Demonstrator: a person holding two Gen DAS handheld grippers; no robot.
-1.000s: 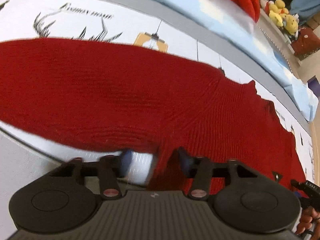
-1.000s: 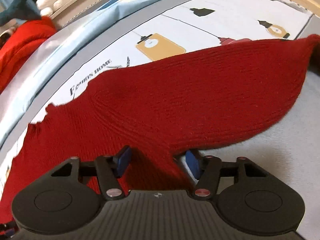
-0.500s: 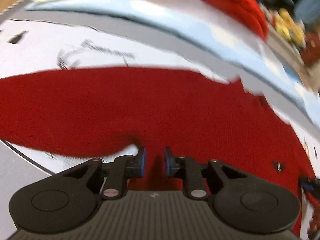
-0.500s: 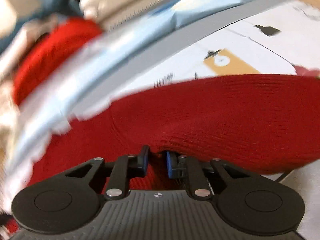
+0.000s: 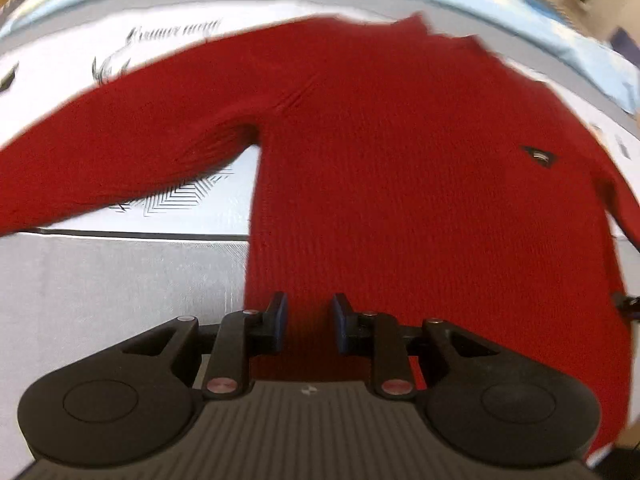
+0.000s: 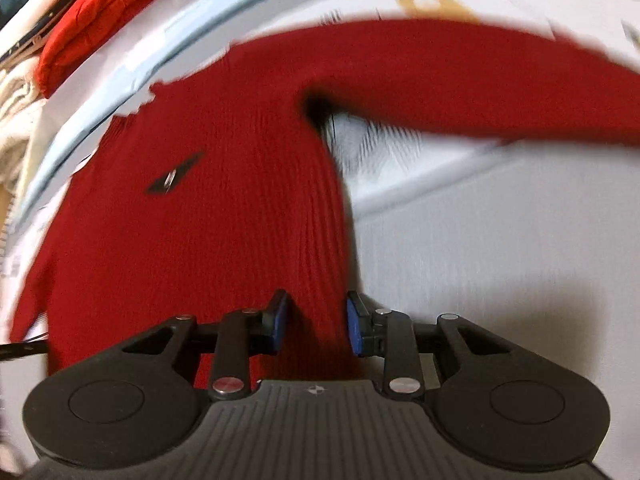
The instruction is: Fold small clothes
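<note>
A red knit sweater (image 5: 400,160) lies spread front-up on a printed cover, collar far, hem near me. A small dark badge (image 5: 538,156) sits on its chest. One sleeve (image 5: 120,140) stretches out left. My left gripper (image 5: 308,316) hovers over the hem's left corner; its jaws are opening, with red knit showing between the pads and no pinch visible. In the right wrist view, the sweater (image 6: 200,220) shows its badge (image 6: 174,178) and its other sleeve (image 6: 480,88). My right gripper (image 6: 314,316) is over the hem's right corner, its jaws opening with knit between them.
The sweater rests on a white printed cover (image 5: 180,200) with a grey border (image 5: 120,280) nearest me. Beyond a light blue strip, a folded red garment (image 6: 100,12) and a cream knit (image 6: 16,112) lie at the far left.
Both grippers narrowed their jaws on the red knit half a second ago, then drew back and widened them. Far more of the sweater's body and sleeves now shows.
</note>
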